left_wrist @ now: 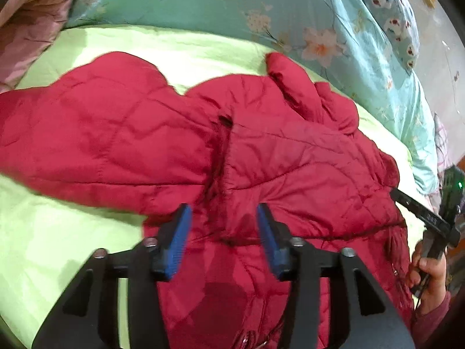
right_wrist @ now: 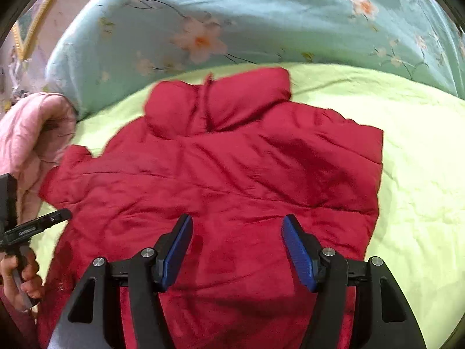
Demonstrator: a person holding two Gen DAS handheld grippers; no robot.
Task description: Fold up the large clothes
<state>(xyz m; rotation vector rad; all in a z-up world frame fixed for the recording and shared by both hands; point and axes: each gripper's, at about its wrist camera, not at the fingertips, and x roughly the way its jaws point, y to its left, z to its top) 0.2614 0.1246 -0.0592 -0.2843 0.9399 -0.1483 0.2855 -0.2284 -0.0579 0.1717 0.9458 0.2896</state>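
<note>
A red quilted jacket (left_wrist: 290,160) lies spread on the light green bed sheet (left_wrist: 58,232). One sleeve (left_wrist: 87,133) reaches to the left in the left wrist view. My left gripper (left_wrist: 223,208) hovers over the jacket's middle seam, open, with no cloth pinched between its blue pads. In the right wrist view the jacket (right_wrist: 232,168) lies with its collar (right_wrist: 218,101) at the far end. My right gripper (right_wrist: 237,218) stands open above the jacket's body, holding nothing. A hand (left_wrist: 430,273) holds the right gripper at the jacket's right edge; another hand (right_wrist: 26,273) holds the left one.
A teal floral quilt (right_wrist: 232,29) is bunched along the far side of the bed. A pink padded garment (right_wrist: 32,139) lies at the left in the right wrist view. A patterned pillow (left_wrist: 392,14) sits at the far right. Bare green sheet (right_wrist: 421,189) surrounds the jacket.
</note>
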